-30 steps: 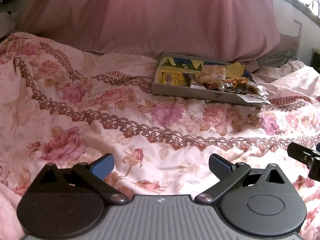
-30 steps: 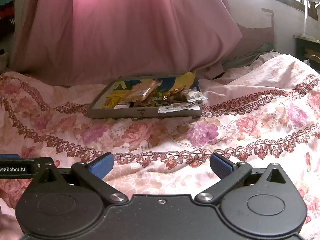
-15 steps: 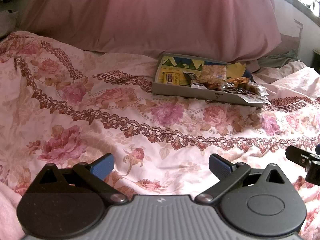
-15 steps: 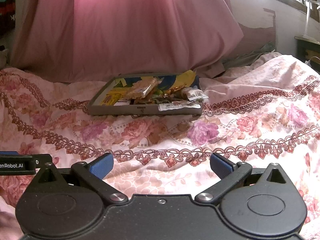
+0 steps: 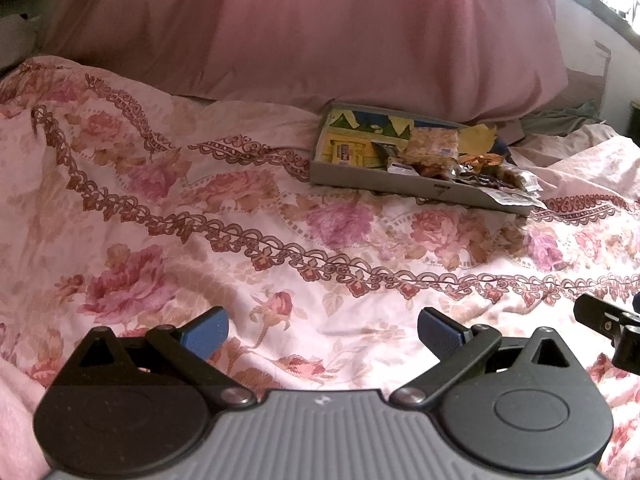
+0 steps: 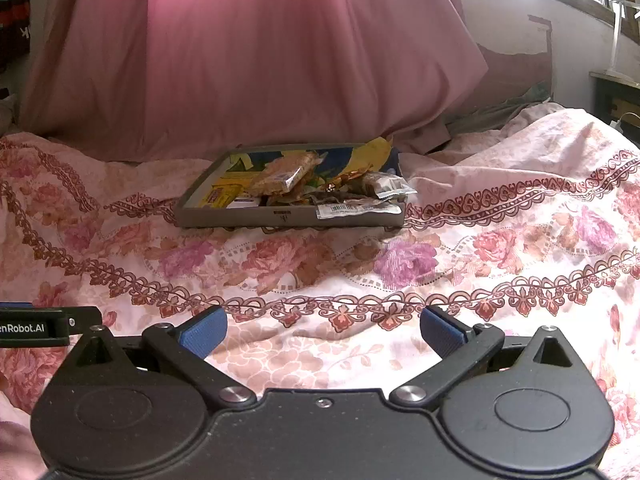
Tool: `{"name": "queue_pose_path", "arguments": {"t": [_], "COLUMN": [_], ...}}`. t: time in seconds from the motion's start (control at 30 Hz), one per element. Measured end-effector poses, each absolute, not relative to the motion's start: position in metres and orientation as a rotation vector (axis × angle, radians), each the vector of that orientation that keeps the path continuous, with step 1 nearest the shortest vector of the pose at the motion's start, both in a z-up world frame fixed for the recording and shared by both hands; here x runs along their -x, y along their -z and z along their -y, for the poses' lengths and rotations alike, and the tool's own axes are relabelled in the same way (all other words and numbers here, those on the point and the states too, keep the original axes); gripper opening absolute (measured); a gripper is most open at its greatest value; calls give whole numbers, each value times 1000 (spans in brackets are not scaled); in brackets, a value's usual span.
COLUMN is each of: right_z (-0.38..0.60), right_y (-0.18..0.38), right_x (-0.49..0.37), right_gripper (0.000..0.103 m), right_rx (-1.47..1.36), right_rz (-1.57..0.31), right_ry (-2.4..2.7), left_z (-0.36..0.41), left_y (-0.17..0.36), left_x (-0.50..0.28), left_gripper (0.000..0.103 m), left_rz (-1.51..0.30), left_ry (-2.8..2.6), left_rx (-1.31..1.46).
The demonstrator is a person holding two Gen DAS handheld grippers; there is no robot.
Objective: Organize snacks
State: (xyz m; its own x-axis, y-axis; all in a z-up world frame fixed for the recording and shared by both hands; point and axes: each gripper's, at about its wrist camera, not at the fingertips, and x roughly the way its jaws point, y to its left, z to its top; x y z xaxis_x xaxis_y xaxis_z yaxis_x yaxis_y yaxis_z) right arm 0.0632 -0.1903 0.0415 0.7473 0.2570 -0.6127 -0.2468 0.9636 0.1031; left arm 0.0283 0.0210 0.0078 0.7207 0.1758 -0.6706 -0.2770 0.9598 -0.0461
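Both grippers are hovering low over the bed (image 5: 200, 208), well apart from the tray (image 6: 240, 220) that is sitting near the pink curtain (image 6: 260, 60). The left gripper (image 5: 322, 330) is holding its jaws spread wide with nothing between them, and the right gripper (image 6: 322, 330) is doing the same.

The snacks (image 6: 320, 188) are lying heaped in the tray's right half, and a flat wrapper (image 6: 356, 209) is hanging over the front rim. In the right wrist view the tray's long axis is running left to right across the frame, its long front wall facing the grippers; in the left wrist view it is slanting down toward the right. The bar (image 6: 280, 178) on top is lying at an angle, pointing up and to the right.

The risks are looking plain enough. The bedding is soft and rumpled, so a downward push is likely tipping the tray and spilling the pile. The overhanging wrapper is probably sliding out at the first nudge. Thin, crinkly packets are also slipping easily from wide jaws, or coming up two at once.
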Motion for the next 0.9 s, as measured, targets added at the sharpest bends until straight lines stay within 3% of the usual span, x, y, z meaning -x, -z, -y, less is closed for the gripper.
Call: {"name": "queue_pose_path", "arguments": {"t": [0.9], "right_z": [190], "right_y": [-39], "right_x": [-64], "right_gripper": [102], "right_rx": [-9], "right_rz": [-682], "right_ry": [-276], "left_z": [-18], "left_y": [-9], "left_x": [-29], "left_gripper": [103], "left_rz": [-720], "left_ry": [-265], "left_rx": [116]}}
